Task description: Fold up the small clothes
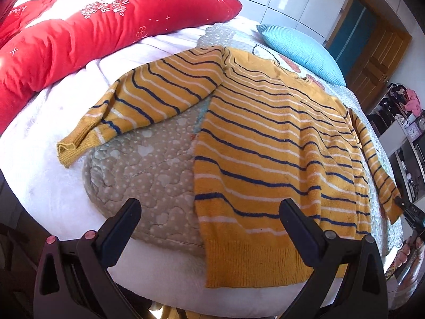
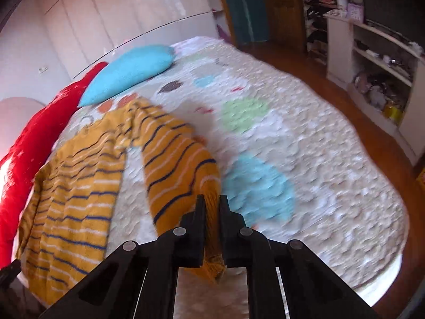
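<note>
Sweater point(image 1: 279, 146), one, sleeve cuff point(image 2: 212, 228) clamped by right tongs point(image 2: 212, 204); left tongs point(image 1: 209, 210) spread.

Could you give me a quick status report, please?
Left gripper open above sweater hem. Right gripper shut on sleeve cuff. Nothing in the way.

I note the matte black plastic left gripper point(image 1: 209, 212): reddish rivets behind its jaws. The matching black right gripper point(image 2: 212, 204) carries grey ones.

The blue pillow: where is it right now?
The blue pillow lies at the far end of the bed, beyond the striped sweater and beside the red quilt.
</note>
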